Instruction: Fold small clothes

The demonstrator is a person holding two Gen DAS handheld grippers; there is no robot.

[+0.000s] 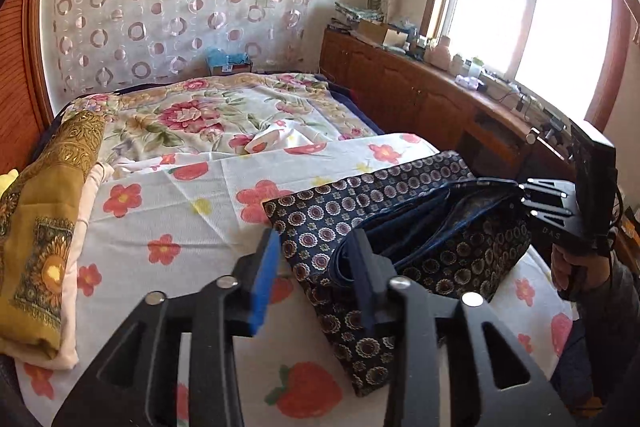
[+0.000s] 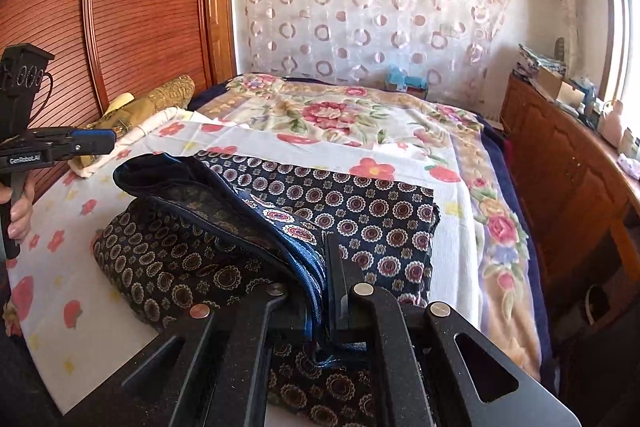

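A dark navy garment with round flower medallions (image 1: 400, 223) lies partly folded on the white strawberry-print sheet (image 1: 168, 211). In the right wrist view the garment (image 2: 360, 203) has its blue-edged hem bunched up. My right gripper (image 2: 324, 287) is shut on that hem and holds it lifted; it also shows in the left wrist view (image 1: 532, 199) at the garment's right end. My left gripper (image 1: 316, 263) is open, its fingers standing apart just left of the garment's near corner, holding nothing. It shows in the right wrist view (image 2: 100, 141) at the far left, above the sheet.
A folded mustard-gold patterned cloth (image 1: 44, 227) lies on the bed's left side. A floral blanket (image 1: 192, 107) covers the far half of the bed. A wooden cabinet (image 1: 420, 95) with clutter runs along the right under the window. A wooden wardrobe (image 2: 132, 7) stands at left.
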